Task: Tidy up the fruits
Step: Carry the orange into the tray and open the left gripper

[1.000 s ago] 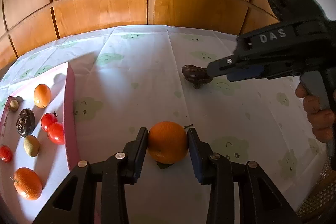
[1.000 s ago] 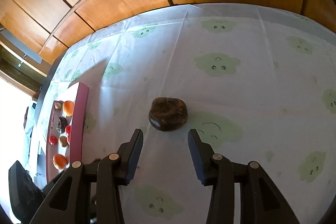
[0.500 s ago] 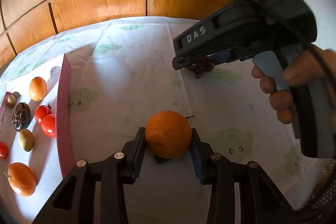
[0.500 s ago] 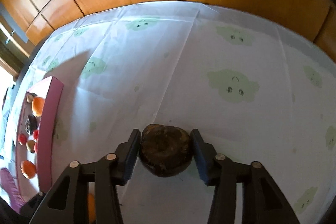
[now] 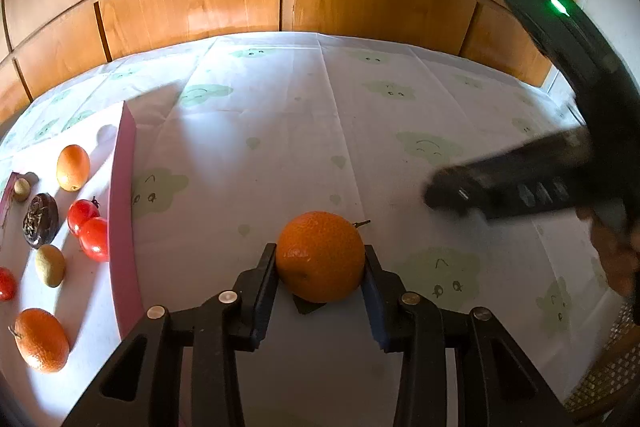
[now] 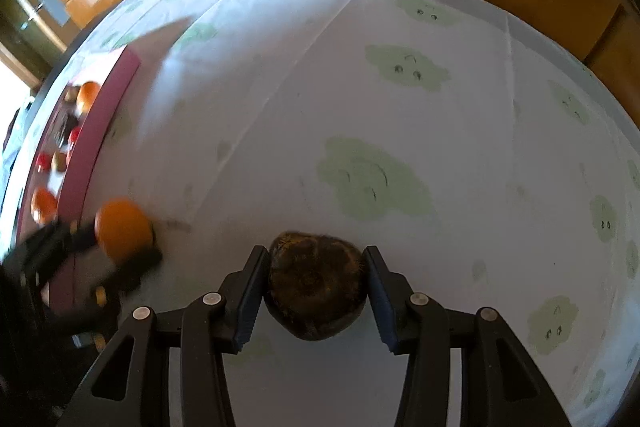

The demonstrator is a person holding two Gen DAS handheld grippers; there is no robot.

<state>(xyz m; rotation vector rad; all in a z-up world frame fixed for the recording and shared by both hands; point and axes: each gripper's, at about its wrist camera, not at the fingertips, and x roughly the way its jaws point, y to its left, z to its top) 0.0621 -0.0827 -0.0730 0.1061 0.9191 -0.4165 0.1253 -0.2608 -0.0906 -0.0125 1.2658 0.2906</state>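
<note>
My left gripper (image 5: 320, 291) clamps the orange (image 5: 320, 261); right gripper (image 6: 314, 297) probably pinches the dark brown fruit (image 6: 316, 285). Carry both level to the pink tray (image 5: 124, 227) at 9 o'clock.

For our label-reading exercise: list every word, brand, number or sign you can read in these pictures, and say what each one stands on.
No text can be read in either view.
On the right gripper, tiny marks beside the green light: too small and blurred to read.
On the tablecloth: only printed cloud faces, no words or numbers.
</note>
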